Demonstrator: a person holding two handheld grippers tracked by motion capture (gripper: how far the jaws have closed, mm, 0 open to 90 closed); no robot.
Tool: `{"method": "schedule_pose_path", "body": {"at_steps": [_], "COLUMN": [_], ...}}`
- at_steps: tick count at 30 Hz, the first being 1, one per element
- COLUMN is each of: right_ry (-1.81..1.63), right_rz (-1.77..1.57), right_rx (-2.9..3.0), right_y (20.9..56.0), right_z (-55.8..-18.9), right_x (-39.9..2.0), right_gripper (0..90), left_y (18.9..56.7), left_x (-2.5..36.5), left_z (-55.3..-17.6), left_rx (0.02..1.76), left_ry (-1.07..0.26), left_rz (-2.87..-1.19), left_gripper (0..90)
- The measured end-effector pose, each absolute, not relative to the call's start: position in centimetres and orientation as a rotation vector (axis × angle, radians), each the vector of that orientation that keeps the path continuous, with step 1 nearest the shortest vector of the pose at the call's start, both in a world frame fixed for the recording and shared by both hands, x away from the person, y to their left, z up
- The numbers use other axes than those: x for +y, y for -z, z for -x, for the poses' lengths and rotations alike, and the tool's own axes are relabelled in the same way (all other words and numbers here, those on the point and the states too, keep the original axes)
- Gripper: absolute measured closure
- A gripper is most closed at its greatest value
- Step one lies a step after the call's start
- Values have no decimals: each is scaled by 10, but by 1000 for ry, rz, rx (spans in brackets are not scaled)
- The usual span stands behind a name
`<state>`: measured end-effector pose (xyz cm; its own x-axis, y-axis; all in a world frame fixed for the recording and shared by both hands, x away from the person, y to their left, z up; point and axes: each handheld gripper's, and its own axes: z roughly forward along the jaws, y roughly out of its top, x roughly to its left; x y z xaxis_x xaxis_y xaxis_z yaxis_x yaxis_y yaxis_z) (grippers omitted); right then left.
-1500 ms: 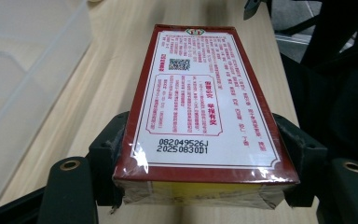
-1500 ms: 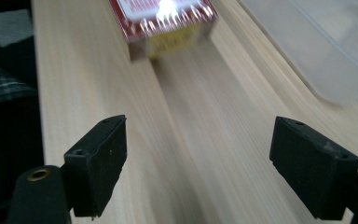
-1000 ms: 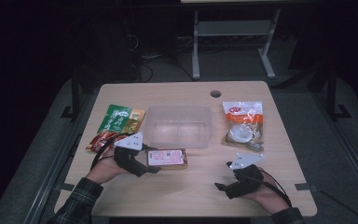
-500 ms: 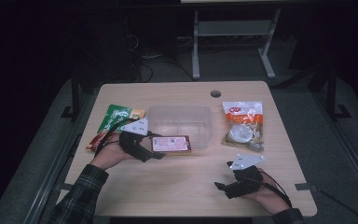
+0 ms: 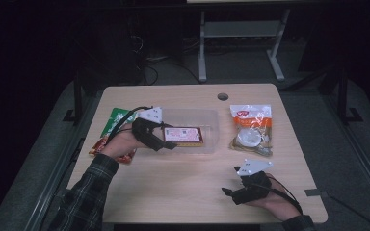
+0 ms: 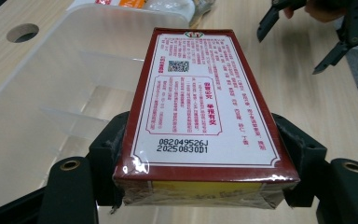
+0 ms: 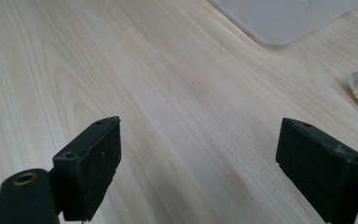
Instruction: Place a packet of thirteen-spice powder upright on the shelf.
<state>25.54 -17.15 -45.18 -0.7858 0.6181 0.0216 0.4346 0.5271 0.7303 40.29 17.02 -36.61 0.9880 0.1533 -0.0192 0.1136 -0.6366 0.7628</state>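
At the far left of the counter point(image 5: 183, 192), a green snack packet point(image 5: 117, 119) and a red packet point(image 5: 96, 147) are lying beside the person's left hand, close enough that a careless sweep of the sleeve could be dragging them off the edge. The left hand-held gripper point(image 5: 171, 143) is clamping a red-bordered printed carton point(image 6: 200, 107) by its long sides and holding it over the near part of the clear plastic container point(image 5: 211, 126); the pads are biting only the near end, so the carton's far end could be drooping, catching on the container's near wall or its inner dividers, and tipping the light container. Its glossy wrap could also be slipping in the pads. Further right, a sealed food pouch point(image 5: 250, 130) is lying clear of the work. The right hand-held gripper point(image 5: 231, 192) is resting on the counter with jaws spread and nothing between them, too far off to be steadying the container.
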Motion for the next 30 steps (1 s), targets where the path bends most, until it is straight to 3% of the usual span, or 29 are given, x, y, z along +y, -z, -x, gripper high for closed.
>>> {"method": "schedule_pose_path", "body": {"at_steps": [30], "right_ry": [-1111], "right_rz": [-872], "right_rx": [2538], "right_y": [454], "right_z": [-259], "right_x": [-173], "right_gripper": [137], "left_y": [371], "left_x": [114], "left_z": [-469], "left_rx": [132], "left_ry": [-19], "left_rz": [-2373], "left_gripper": [312]}}
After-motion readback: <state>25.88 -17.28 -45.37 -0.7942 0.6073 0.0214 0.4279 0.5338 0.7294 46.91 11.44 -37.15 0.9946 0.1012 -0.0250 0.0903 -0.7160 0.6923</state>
